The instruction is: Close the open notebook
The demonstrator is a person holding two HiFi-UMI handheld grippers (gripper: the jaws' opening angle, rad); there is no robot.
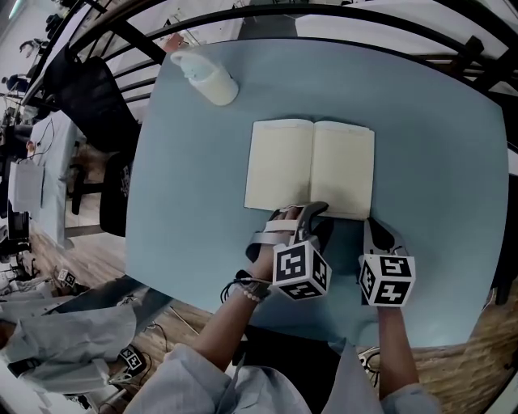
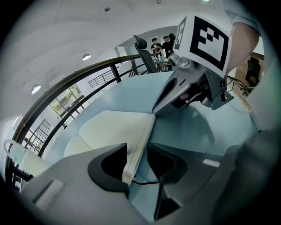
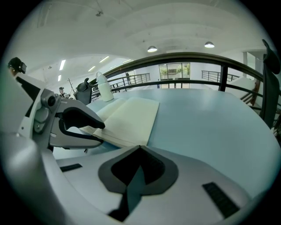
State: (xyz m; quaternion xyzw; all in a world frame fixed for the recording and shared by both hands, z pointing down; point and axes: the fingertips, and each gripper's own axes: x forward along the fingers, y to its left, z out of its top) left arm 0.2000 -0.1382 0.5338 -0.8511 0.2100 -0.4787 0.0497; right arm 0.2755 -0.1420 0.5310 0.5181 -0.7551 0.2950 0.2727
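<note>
The notebook (image 1: 310, 168) lies open (pages up) mid-table (image 1: 437, 145), with bare blue top all round. The left gripper (image 1: 311, 212) has its jaws wide apart, straddling the notebook's near edge. The right gripper (image 1: 372, 230), closed and empty, sits by the near right corner. A bottle (image 1: 206, 77) stands far left, with a railing (image 1: 324, 14) beyond.

Head view: the left gripper (image 1: 301, 213) covers the near edge of the notebook (image 1: 279, 166) at its spine; left gripper view: background figures (image 2: 161, 44) too small to resolve, thin dark strand (image 2: 144, 181) under the notebook's edge not identifiable.
</note>
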